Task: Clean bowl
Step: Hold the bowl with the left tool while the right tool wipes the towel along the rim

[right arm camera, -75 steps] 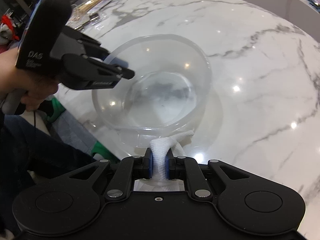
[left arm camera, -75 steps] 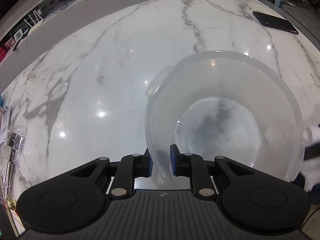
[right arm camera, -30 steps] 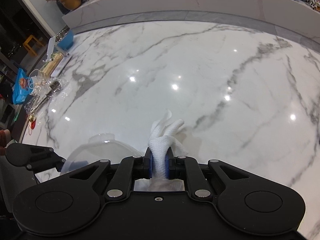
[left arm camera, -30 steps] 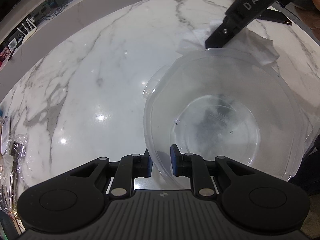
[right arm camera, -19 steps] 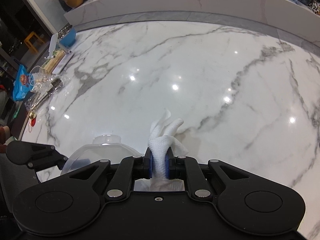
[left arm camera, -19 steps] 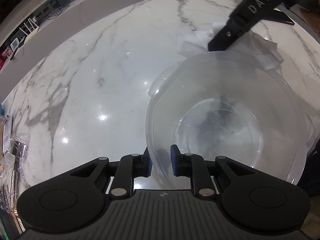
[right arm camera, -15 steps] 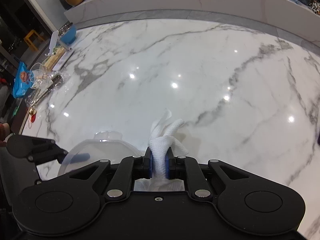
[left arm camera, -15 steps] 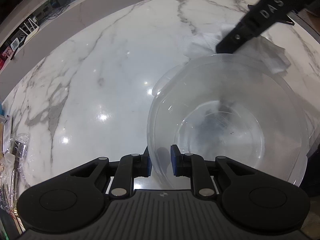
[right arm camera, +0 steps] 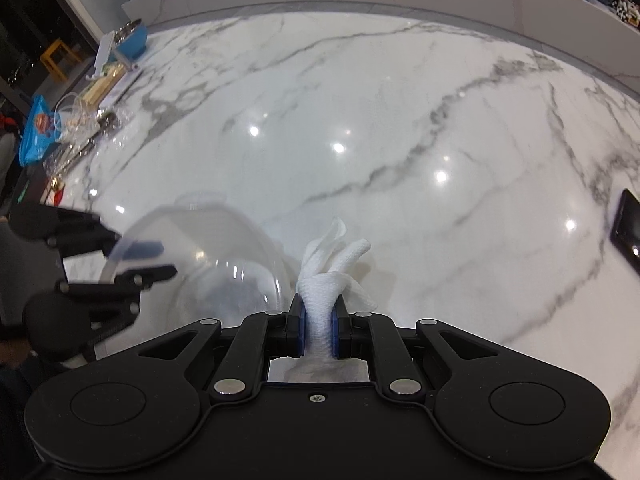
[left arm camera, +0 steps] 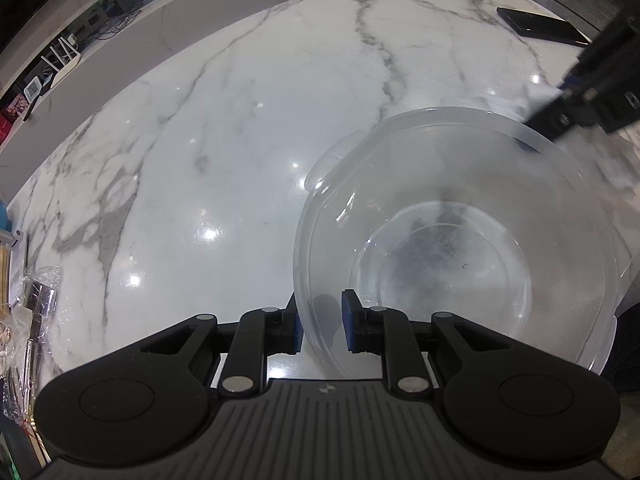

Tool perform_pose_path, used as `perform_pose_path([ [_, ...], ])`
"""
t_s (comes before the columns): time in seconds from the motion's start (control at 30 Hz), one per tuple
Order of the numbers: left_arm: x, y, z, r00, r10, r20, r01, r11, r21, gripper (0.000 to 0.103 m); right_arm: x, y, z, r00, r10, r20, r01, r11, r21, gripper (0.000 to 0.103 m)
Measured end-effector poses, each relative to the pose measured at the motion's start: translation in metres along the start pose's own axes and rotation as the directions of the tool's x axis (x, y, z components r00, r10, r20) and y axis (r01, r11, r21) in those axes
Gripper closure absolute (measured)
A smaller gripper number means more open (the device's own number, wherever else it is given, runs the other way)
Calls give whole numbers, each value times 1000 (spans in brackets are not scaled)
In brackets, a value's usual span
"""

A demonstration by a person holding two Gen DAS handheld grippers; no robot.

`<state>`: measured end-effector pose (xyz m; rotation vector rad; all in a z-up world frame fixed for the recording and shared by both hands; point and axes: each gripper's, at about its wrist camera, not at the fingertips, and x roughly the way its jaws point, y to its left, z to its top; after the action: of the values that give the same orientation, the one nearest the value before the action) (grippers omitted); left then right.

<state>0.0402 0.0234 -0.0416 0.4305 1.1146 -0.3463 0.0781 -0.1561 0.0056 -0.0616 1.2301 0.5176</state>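
A clear plastic bowl is tilted above the white marble counter. My left gripper is shut on its near rim. The bowl also shows in the right wrist view, at lower left, with the left gripper on its rim. My right gripper is shut on a white twisted cloth, just right of the bowl's outer wall. In the left wrist view the right gripper is blurred at the bowl's far right rim.
A black phone lies at the far right of the counter, also seen in the right wrist view. Plastic-wrapped utensils, a blue packet and a blue pot crowd the left edge.
My right gripper with the cloth has swung rightward along the outside of the bowl's far rim. The left gripper keeps its hold, and the bowl has shifted slightly.
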Motion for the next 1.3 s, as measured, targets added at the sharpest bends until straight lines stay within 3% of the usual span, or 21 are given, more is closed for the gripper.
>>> perform_pose_path([
  [0.57, -1, -1, -1, 1000, 8, 0, -8, 1000, 7, 85, -10, 18, -48, 997, 11, -72, -18, 996, -92, 92],
  [0.83, -1, -2, -1, 1000, 12, -1, -12, 1000, 7, 85, -37, 16, -43, 1000, 27, 12, -26, 997, -68, 92],
  [1.3, -1, -1, -1, 1000, 14, 1, -14, 1000, 8, 84, -37, 32, -26, 997, 20, 69, -15, 997, -76, 93],
])
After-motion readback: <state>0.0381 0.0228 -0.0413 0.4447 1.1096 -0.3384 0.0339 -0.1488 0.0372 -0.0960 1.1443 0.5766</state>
